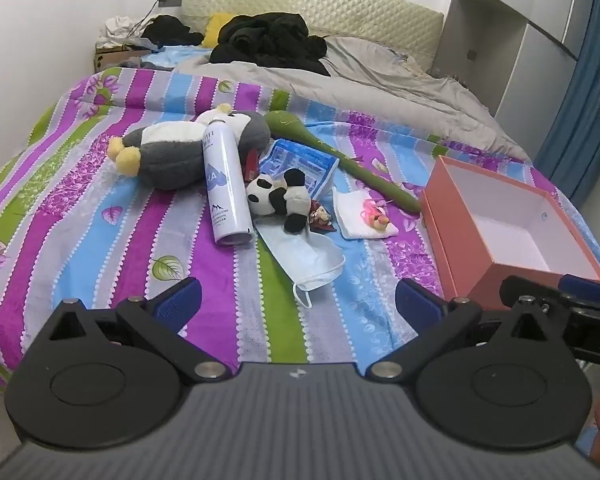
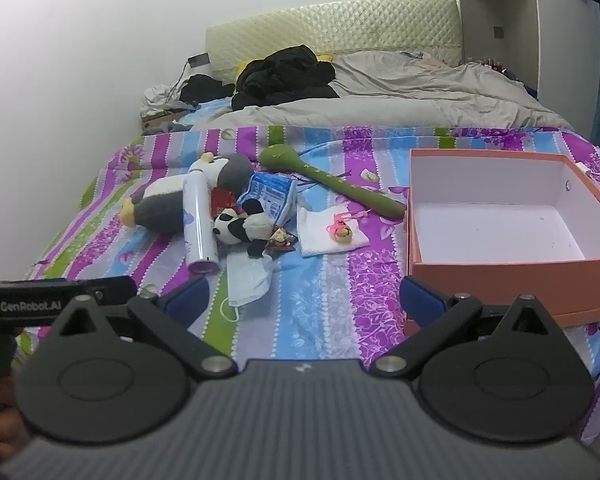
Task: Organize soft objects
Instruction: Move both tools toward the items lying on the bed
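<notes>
**Panda toy lies ahead, nearer the left gripper**

Both the left gripper (image 1: pixel 298 300) and right gripper (image 2: pixel 304 300) are released, empty. The panda plush (image 1: pixel 278 196) lies at twelve o'clock from the left, long axis across; the box (image 2: pixel 500 268) sits at two o'clock.

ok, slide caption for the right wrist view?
Open right tool hovers over striped bedspread; plush toys, empty orange box ahead.

Toys etc. piled mid-bed: penguin plush (image 1: pixel 168 152) at left, spray can (image 1: pixel 225 184) against it, panda plush (image 1: pixel 282 196) w/ mask (image 1: pixel 308 256) in front; box (image 2: pixel 500 216) at right.
</notes>
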Demonstrator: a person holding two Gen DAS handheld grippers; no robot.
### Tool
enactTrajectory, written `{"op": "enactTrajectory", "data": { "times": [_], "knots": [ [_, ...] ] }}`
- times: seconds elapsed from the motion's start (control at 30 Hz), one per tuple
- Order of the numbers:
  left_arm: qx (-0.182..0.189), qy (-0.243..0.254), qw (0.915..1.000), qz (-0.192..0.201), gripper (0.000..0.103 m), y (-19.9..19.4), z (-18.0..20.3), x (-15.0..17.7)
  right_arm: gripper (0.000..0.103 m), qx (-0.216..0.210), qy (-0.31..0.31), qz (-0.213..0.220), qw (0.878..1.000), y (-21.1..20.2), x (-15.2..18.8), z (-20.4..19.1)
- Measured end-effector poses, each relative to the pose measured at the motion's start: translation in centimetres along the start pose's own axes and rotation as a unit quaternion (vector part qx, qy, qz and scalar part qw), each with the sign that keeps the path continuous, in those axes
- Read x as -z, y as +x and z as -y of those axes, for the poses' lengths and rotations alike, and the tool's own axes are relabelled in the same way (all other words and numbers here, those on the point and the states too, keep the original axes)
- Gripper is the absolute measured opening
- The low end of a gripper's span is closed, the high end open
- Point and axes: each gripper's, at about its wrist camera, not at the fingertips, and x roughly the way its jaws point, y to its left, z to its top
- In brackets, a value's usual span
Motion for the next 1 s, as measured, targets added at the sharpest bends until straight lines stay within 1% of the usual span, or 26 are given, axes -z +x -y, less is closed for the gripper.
{"op": "enactTrajectory", "data": {
  "times": [0.3,0.43,0.47,0.53,0.57,1.0],
  "knots": [
    [0.008,-0.004,0.9999,0.005,0.103,0.2,-0.1,0.1,0.103,0.002,-0.001,-0.003,1.0,0.2,0.1,-0.2],
    [0.019,-0.009,0.9998,0.004,0.103,0.4,0.0,0.1,0.103,0.003,0.004,-0.001,1.0,-0.6,0.3,0.1],
    [0.018,-0.012,0.9998,0.002,0.103,0.6,-0.5,0.3,0.103,0.003,0.004,0.001,1.0,-0.9,0.4,0.2],
    [0.02,-0.012,0.9997,0.005,0.103,0.5,-0.5,0.4,0.103,0.006,-0.002,-0.001,1.0,-0.6,0.0,-0.4],
    [0.021,-0.013,0.9997,0.007,0.103,-0.3,-0.7,0.3,0.103,0.007,-0.003,0.001,1.0,-0.6,0.0,-0.6],
    [0.031,-0.024,0.9992,0.004,0.103,-1.7,-1.5,1.5,0.103,0.011,-0.004,0.001,1.0,-1.9,0.6,-1.1]
  ]
}}
